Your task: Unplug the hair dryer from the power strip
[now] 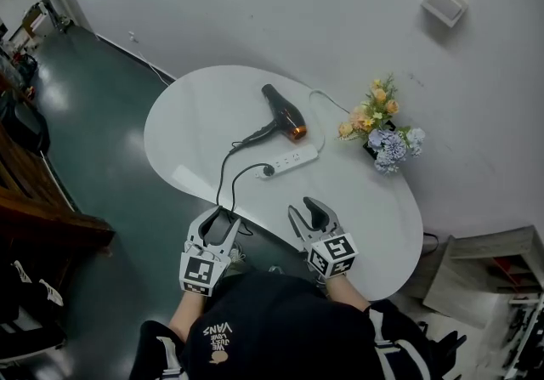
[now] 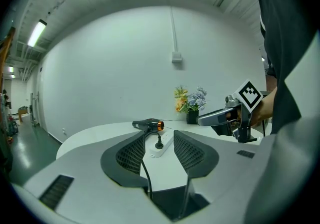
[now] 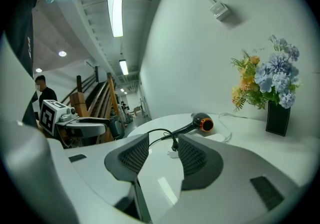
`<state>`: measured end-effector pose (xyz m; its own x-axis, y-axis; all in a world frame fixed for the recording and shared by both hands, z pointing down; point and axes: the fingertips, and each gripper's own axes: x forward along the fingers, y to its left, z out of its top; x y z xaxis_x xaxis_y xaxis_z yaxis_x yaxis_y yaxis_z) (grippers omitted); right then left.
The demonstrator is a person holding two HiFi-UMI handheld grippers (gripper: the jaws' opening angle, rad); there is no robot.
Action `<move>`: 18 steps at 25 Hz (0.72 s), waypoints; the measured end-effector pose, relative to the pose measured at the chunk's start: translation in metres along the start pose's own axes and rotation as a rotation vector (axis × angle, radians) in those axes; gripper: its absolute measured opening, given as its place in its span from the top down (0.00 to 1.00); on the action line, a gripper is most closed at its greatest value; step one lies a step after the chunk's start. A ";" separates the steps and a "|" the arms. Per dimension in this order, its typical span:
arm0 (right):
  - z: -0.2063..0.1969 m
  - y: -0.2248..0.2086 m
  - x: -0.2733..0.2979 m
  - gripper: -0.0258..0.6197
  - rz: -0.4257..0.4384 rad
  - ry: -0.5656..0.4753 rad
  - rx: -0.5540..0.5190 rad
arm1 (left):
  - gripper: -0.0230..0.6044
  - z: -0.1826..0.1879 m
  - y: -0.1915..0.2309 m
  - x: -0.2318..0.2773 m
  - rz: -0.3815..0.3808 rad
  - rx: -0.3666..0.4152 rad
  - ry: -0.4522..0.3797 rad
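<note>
By near edge of table, left gripper and right gripper, jaws apart, empty, power strip ahead

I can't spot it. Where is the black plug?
In the head view, the black plug sits in the left end of the white power strip, just below the hair dryer.

The person wears a dark top with white lettering and white-striped sleeves. The left gripper and right gripper are pale grey, with dark meshed pads and black-and-white marker cubes.
</note>
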<state>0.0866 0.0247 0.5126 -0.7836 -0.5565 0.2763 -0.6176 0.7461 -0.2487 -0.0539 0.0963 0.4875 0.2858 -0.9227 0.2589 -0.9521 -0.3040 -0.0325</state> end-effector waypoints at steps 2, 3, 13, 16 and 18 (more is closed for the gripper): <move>-0.002 -0.001 0.008 0.70 -0.021 0.009 0.002 | 0.68 -0.001 0.005 0.007 -0.030 0.008 0.008; -0.003 -0.001 0.012 0.70 -0.032 0.014 0.004 | 0.68 -0.001 0.007 0.010 -0.048 0.013 0.011; -0.013 -0.008 0.045 0.68 -0.152 0.043 0.029 | 0.65 -0.009 0.025 0.041 -0.235 0.046 0.033; -0.015 -0.006 0.055 0.68 -0.182 0.045 0.033 | 0.65 -0.010 0.040 0.047 -0.266 0.050 0.027; -0.016 -0.005 0.063 0.68 -0.201 0.044 0.036 | 0.64 -0.011 0.051 0.051 -0.285 0.060 0.030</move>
<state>0.0413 -0.0078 0.5457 -0.6409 -0.6761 0.3635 -0.7641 0.6074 -0.2173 -0.0894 0.0366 0.5098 0.5366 -0.7908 0.2944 -0.8255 -0.5643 -0.0114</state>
